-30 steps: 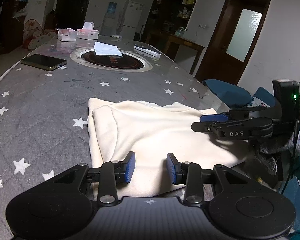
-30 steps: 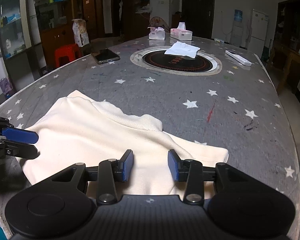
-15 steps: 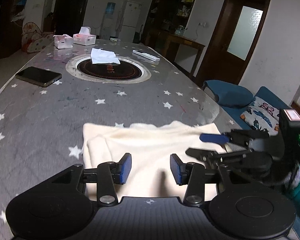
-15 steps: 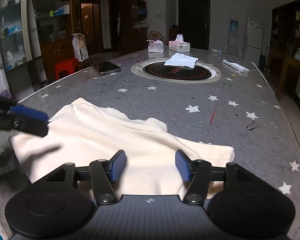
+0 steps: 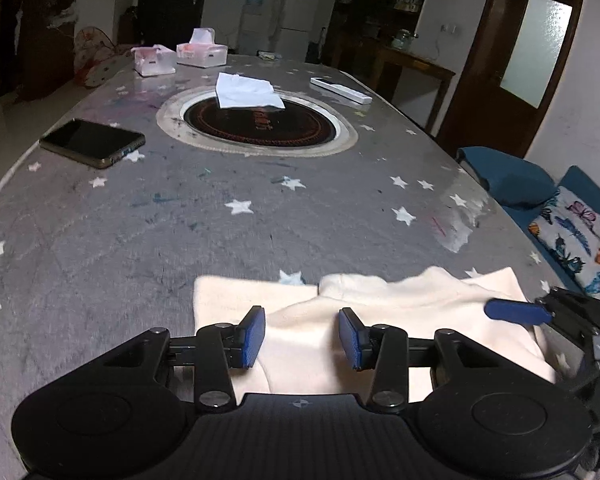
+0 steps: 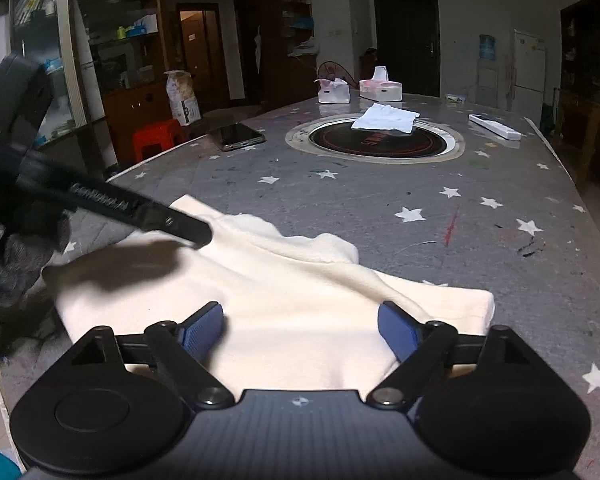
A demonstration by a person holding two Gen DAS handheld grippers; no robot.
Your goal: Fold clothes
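Note:
A cream garment [image 6: 284,292] lies folded on the near end of the grey star-print table [image 6: 440,216]. My right gripper [image 6: 300,328] hovers over the garment's near edge. Its jaws are opening wide and nothing is pinched between the blue pads. My left gripper [image 5: 301,336] is open above the garment [image 5: 412,320], with cloth below the pads but not gripped. In the right wrist view the left gripper [image 6: 188,232] reaches in over the garment's far left part, held by a gloved hand [image 6: 8,256]. One blue pad [image 5: 514,312] of the right gripper shows in the left wrist view.
Further up the table are a phone [image 5: 92,142], a round hotplate [image 5: 256,124] with a white tissue [image 5: 246,92] on it, two tissue boxes [image 5: 202,52] and a white remote [image 5: 340,90]. A blue sofa [image 5: 512,180] flanks one table edge and a red stool [image 6: 156,140] the other.
The right gripper's jaws have spread much wider. The left gripper has swung across from the garment's near left corner to over its far left part.

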